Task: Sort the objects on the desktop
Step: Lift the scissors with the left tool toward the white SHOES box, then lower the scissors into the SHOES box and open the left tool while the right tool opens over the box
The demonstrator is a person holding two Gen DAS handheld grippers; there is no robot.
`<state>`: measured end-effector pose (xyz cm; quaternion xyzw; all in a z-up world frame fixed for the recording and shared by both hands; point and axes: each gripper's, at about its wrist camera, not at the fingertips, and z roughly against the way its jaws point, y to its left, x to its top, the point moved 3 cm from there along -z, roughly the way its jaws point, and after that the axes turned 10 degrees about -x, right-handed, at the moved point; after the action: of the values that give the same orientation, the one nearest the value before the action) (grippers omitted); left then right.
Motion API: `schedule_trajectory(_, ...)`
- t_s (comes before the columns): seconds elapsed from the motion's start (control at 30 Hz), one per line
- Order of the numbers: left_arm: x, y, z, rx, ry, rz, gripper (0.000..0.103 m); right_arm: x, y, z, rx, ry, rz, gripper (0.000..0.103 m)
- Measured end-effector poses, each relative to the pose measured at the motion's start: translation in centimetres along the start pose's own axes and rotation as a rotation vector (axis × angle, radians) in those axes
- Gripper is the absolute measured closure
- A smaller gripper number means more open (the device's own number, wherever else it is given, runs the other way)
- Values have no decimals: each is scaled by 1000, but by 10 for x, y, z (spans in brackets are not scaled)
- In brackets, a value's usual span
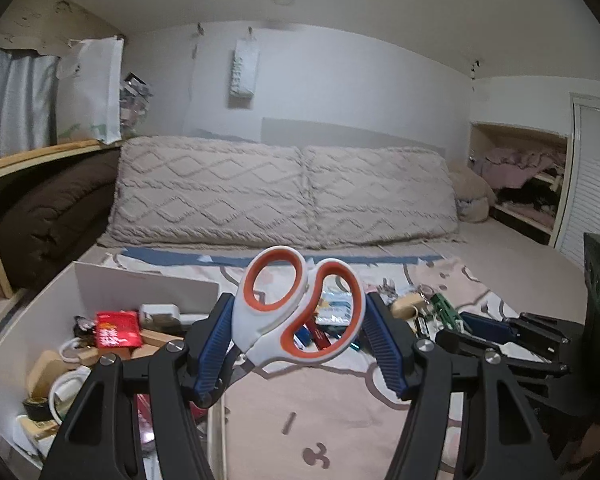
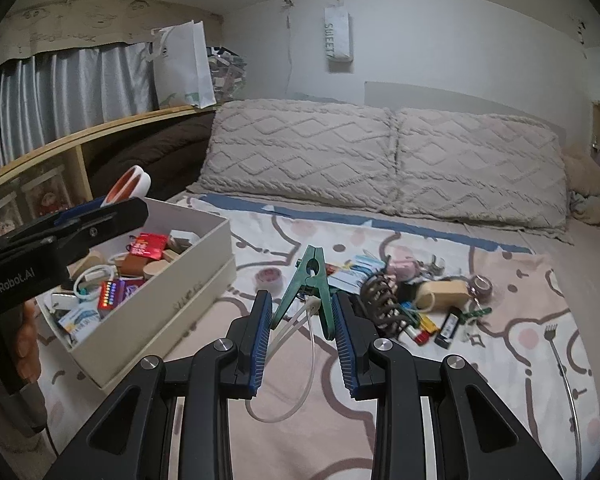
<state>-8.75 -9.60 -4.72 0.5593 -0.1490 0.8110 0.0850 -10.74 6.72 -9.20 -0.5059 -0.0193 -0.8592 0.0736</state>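
Note:
My left gripper (image 1: 300,320) is shut on white-and-orange scissors (image 1: 296,312), handles up, held above the right edge of the white box (image 1: 148,284). In the right wrist view the left gripper (image 2: 100,216) hovers over the box (image 2: 188,280), the scissor handle (image 2: 130,184) sticking up. My right gripper (image 2: 302,312) is shut on a green clothes peg (image 2: 312,284) with a white cable tie (image 2: 300,360) hanging from it, above the bedsheet. A pile of small items (image 2: 404,296) lies on the bed to the right.
The box holds several items, including a red packet (image 2: 148,246) and a white cable (image 2: 92,276). A tape roll (image 2: 270,276) lies near the box. A metal back scratcher (image 2: 564,376) lies at right. Pillows (image 2: 380,160) line the back; a shelf (image 2: 80,136) stands at left.

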Motion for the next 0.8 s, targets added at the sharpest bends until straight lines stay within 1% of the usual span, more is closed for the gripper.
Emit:
schedule_trajectory(0.07, 3, 6, 5, 9, -16, 8, 39, 5, 7, 0, 7, -5, 12, 72)
schedule_trajectory(0.37, 13, 44, 27, 101, -68, 52, 39, 30, 41, 1, 27, -41, 66, 72)
schedule_trajectory(0.63, 23, 77, 43, 134, -112, 116, 39, 47, 67, -3, 62, -47, 89, 72)
schedule_trajectory(0.8, 27, 96, 46, 132, -118, 164, 39, 55, 80, -7, 90, -42, 91, 72)
